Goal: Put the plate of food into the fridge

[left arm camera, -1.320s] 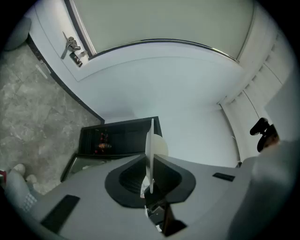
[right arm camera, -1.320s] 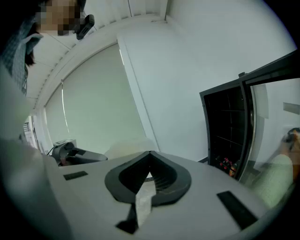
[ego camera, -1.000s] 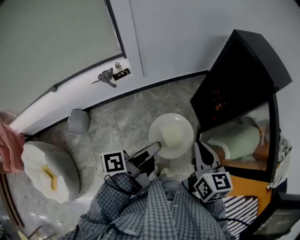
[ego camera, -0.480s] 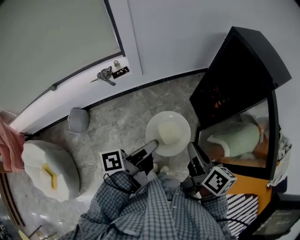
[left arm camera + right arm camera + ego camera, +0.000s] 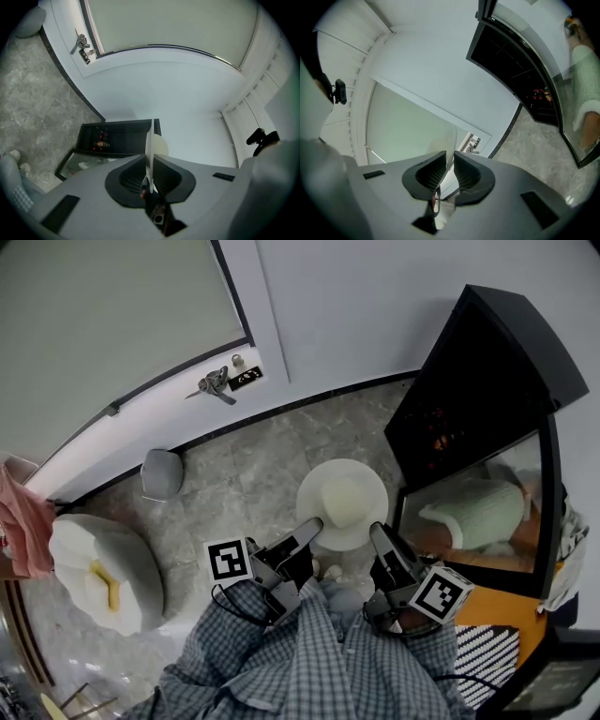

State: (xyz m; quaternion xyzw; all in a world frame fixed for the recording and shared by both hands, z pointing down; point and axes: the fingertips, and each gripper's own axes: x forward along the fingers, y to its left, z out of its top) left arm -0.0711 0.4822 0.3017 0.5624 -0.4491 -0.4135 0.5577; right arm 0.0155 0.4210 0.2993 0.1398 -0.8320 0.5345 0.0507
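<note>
A white plate (image 5: 342, 503) carrying a pale mound of food (image 5: 344, 500) hangs level above the marble floor, just left of the open black fridge (image 5: 473, 381). My left gripper (image 5: 313, 528) is shut on the plate's near left rim. At the near right rim my right gripper (image 5: 377, 534) is shut too. In the left gripper view the plate (image 5: 149, 152) shows edge-on between the jaws, the fridge (image 5: 117, 137) beyond it. The right gripper view shows the plate's rim (image 5: 450, 140) pinched between its jaws, with the fridge (image 5: 513, 63) at upper right.
The fridge's glass door (image 5: 473, 517) stands swung open towards me at the right. A white door with a handle and keys (image 5: 216, 385) is at the back. A grey round object (image 5: 161, 472) and a white pouf (image 5: 103, 568) sit on the floor at left.
My right gripper has swung in from the plate's right side to its near right rim. The plate has shifted only slightly and stays in front of the fridge.
</note>
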